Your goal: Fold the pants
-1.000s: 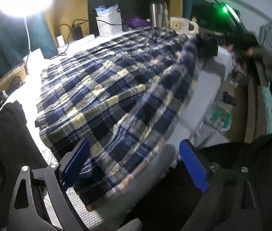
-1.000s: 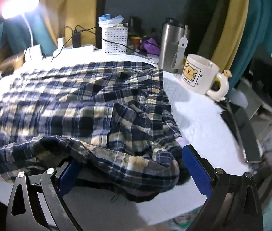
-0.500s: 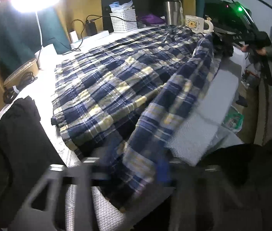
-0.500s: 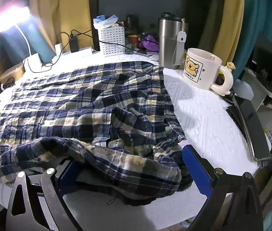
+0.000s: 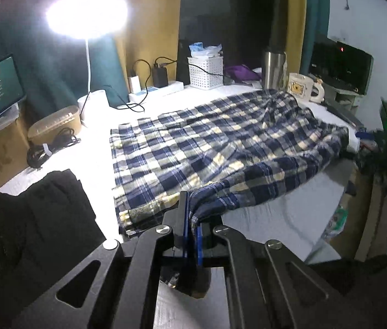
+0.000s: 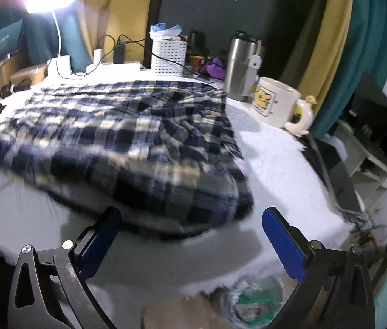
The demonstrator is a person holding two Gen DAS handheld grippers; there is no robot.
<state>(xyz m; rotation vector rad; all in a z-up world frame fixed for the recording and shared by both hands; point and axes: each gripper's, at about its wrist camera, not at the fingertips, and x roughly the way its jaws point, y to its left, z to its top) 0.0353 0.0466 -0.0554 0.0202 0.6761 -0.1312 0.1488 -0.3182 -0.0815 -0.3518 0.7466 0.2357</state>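
Blue, white and yellow plaid pants [image 5: 220, 142] lie spread over a white table [image 5: 92, 161]. My left gripper [image 5: 192, 230] is shut on a bunched near edge of the pants, which it holds lifted off the table's front edge. In the right wrist view the pants [image 6: 127, 139] lie ahead, their near hem bulging over the table's front edge. My right gripper [image 6: 190, 241] is open just short of that hem, its blue pads [image 6: 284, 244] wide apart and touching no cloth.
A black garment [image 5: 37, 219] lies at the near left. At the back stand a lit lamp [image 5: 86, 16], a white basket [image 5: 205, 72], a steel tumbler [image 6: 241, 65] and a bear mug [image 6: 275, 104]. Cables [image 5: 48, 148] lie at the left. The floor [image 6: 251, 301] drops off below the front edge.
My left gripper went from open to shut on the pants' near edge and rose with it. My right gripper backed away from the hem, which no longer lies between its fingers.
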